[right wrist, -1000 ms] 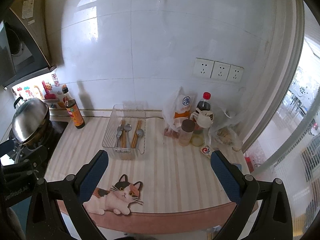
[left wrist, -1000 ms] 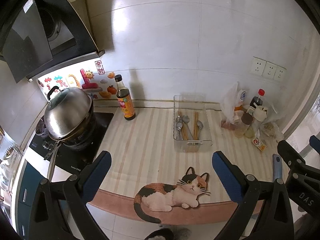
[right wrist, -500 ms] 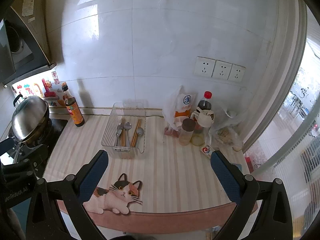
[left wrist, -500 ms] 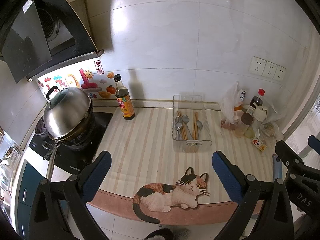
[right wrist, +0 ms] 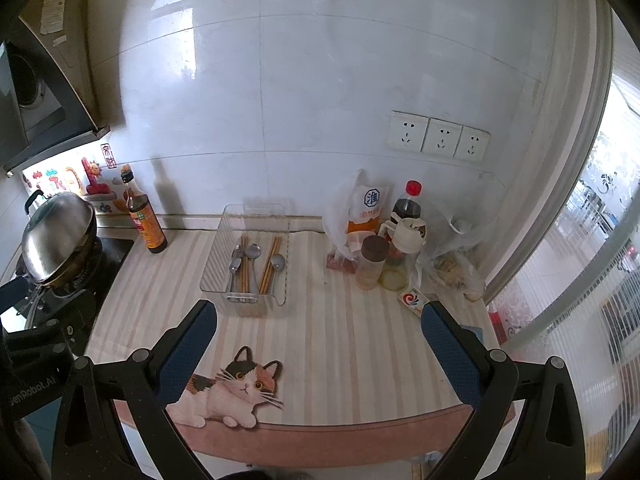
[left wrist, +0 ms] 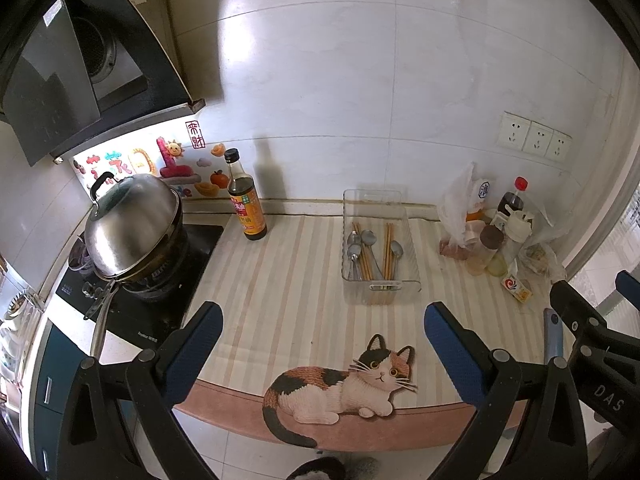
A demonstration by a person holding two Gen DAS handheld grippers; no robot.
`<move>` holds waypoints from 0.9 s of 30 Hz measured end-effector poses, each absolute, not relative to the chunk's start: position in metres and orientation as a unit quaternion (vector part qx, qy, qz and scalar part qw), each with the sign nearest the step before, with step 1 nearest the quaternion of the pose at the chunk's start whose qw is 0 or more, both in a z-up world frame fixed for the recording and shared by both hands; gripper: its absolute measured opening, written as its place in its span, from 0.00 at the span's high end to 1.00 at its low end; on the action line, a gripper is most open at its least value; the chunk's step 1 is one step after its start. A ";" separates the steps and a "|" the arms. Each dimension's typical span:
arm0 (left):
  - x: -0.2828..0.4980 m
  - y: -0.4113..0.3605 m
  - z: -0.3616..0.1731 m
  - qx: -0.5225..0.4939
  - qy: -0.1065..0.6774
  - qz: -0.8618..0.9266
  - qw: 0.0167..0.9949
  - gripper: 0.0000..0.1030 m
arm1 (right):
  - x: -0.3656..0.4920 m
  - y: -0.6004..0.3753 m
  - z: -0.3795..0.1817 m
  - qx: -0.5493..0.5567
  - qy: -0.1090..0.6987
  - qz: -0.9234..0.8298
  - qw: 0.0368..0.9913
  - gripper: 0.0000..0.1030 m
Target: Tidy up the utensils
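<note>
A clear plastic tray [left wrist: 414, 285] stands on the striped counter mat near the back wall; it also shows in the right wrist view [right wrist: 208, 276]. In it lie metal spoons [left wrist: 370, 238] [right wrist: 252, 251] and wooden chopsticks [left wrist: 387, 254] [right wrist: 270, 262], side by side lengthwise. My left gripper [left wrist: 322, 334] is open and empty, held above the mat's front edge, well short of the tray. My right gripper [right wrist: 318, 334] is open and empty too, in front of the tray and slightly to its right.
A soy sauce bottle [left wrist: 245, 200] stands left of the tray. A lidded steel pot [left wrist: 132, 228] sits on the stove at far left. Bottles, jars and plastic bags [right wrist: 384, 240] crowd the back right. A cat picture [left wrist: 344, 388] marks the mat's front edge.
Both grippers have drawn back and up a little, so the tray looks slightly farther away. Nothing on the counter has moved.
</note>
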State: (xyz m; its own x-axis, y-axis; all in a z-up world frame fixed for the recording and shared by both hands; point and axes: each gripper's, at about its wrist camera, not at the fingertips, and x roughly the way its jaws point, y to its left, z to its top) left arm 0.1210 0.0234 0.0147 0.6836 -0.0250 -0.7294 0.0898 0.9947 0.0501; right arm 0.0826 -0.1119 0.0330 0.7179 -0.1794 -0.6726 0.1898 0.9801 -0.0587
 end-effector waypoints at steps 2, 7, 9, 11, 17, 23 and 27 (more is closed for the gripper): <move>0.121 0.023 0.015 0.040 0.397 -0.031 0.916 0.00 | 0.082 -0.112 0.033 0.007 0.362 -0.099 0.927 0.00; 0.121 0.024 0.015 0.041 0.396 -0.032 0.917 0.00 | 0.082 -0.111 0.033 0.008 0.362 -0.101 0.927 0.00; 0.120 0.024 0.015 0.040 0.396 -0.031 0.917 0.00 | 0.082 -0.111 0.033 0.008 0.362 -0.101 0.927 0.00; 0.119 0.024 0.015 0.039 0.394 -0.029 0.918 0.00 | 0.082 -0.112 0.033 0.008 0.362 -0.101 0.927 0.00; 0.118 0.025 0.017 0.038 0.394 -0.029 0.918 0.00 | 0.082 -0.112 0.033 0.008 0.362 -0.100 0.927 0.00; 0.118 0.025 0.017 0.038 0.394 -0.029 0.918 0.00 | 0.083 -0.113 0.033 0.007 0.362 -0.100 0.927 0.00; 0.118 0.026 0.018 0.037 0.394 -0.030 0.918 0.00 | 0.083 -0.113 0.033 0.007 0.362 -0.101 0.927 0.00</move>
State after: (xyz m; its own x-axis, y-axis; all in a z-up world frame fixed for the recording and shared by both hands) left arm 0.1176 0.0259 0.0176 0.6876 -0.0250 -0.7257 0.0839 0.9954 0.0452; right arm 0.0826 -0.1127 0.0326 0.7174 -0.1821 -0.6724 0.1922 0.9795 -0.0603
